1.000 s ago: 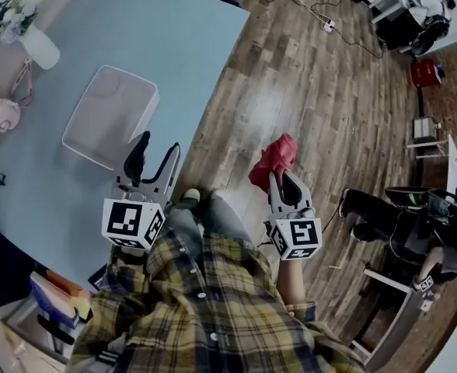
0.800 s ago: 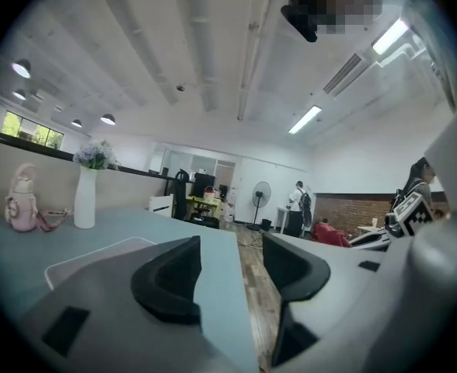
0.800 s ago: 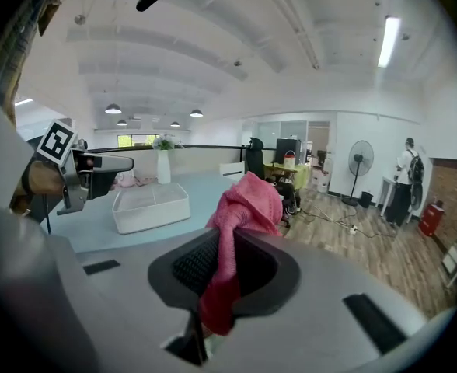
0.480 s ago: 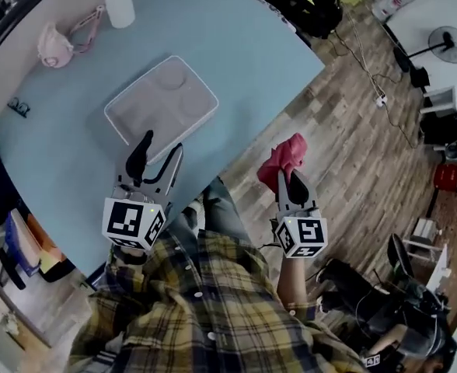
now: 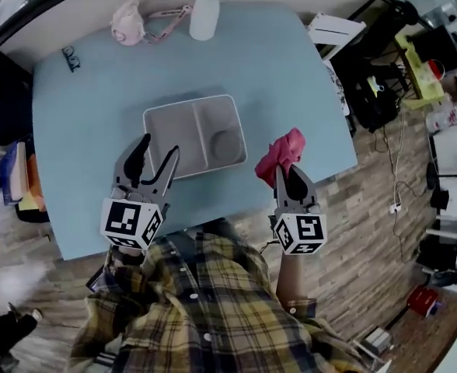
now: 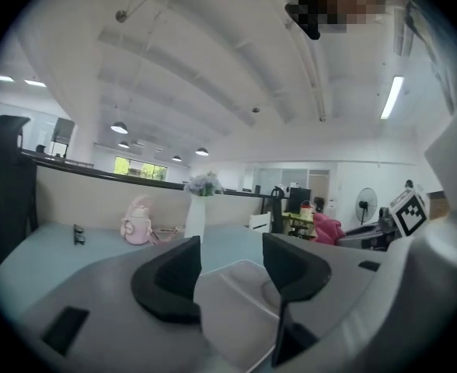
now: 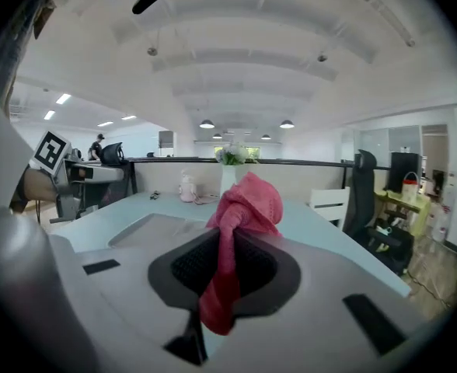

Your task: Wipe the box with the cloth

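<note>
Right now the box [image 5: 193, 134], a shallow pale grey tray with one long section on its left and a round hollow in its right half, lies flat near the middle of the light blue table [image 5: 291, 76], and nothing is resting in it. The cloth [image 5: 281, 155], a pinkish-red rag, is not on the box; it is held up in the air off the box's right side, above the table's near edge. The right claw [image 5: 287, 172] is clenched on it, and in the right gripper view the cloth [image 7: 248, 204] runs between the two dark pads, bunching above them and hanging in a tail below. The left claw [image 5: 158, 146] is released, its jaws spread with nothing between them, and it hovers at the box's near left corner. In the left gripper view the box [image 6: 236, 301] shows through the gap, and I cannot tell whether the claw touches it. At the far edge of the table stand a white vase [image 5: 204, 18] with flowers and a pink bottle [image 5: 126, 23] beside it, with a pair of glasses [image 5: 71, 55] further left. The person holding both claws wears a yellow plaid shirt [image 5: 205, 309], and a wooden floor [image 5: 368, 231] shows off to the right.
</note>
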`<state>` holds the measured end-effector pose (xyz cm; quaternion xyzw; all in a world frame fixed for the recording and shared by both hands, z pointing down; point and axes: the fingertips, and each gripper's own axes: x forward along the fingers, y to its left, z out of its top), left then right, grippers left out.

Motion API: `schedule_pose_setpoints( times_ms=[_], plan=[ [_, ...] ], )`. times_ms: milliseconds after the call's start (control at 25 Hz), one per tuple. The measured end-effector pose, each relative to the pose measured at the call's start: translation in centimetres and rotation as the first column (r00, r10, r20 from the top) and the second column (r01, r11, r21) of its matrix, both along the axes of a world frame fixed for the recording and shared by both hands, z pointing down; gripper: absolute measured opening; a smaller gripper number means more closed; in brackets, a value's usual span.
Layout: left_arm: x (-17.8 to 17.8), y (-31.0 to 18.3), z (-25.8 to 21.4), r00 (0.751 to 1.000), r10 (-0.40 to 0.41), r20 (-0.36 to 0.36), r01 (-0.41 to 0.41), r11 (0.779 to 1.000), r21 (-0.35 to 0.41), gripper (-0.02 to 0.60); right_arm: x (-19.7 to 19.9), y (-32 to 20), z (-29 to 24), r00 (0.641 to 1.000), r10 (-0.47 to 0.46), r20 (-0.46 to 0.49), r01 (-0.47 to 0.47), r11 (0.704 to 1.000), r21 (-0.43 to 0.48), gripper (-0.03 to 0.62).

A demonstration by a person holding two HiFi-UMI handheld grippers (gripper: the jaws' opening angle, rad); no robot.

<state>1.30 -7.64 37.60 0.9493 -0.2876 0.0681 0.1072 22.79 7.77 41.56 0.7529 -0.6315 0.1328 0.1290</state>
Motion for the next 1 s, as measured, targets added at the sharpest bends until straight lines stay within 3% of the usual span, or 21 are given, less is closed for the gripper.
schedule_pose_setpoints(
  times_ms=[240,480,720,1000],
  plan=[
    [-2.6,-1.4,0.4,0.973,-0.228,0.036,0.228,0.974,0.003,0.245,0.3,-7.3,0.2,0.971,-0.240,0.013,0.239,0.971,0.028,0.047],
    [-4.5,-1.1,1.3,0.934,-0.349,0.072,0.351,0.936,-0.014,0.253,-1.7,-11.4,0.3,0.911,-0.411,0.023,0.410,0.911,0.043,0.046],
    [-6.3,-0.2,2.8,0.921,-0.374,0.110,0.382,0.922,-0.062,0.264,-4.0,-13.0,0.4,0.872,-0.489,0.026,0.487,0.872,0.043,0.047],
    [-6.9,-0.2,4.7,0.934,-0.337,0.120,0.350,0.930,-0.114,0.262,-5.7,-13.5,0.4,0.876,-0.482,0.024,0.481,0.876,0.038,0.048]
  ],
)
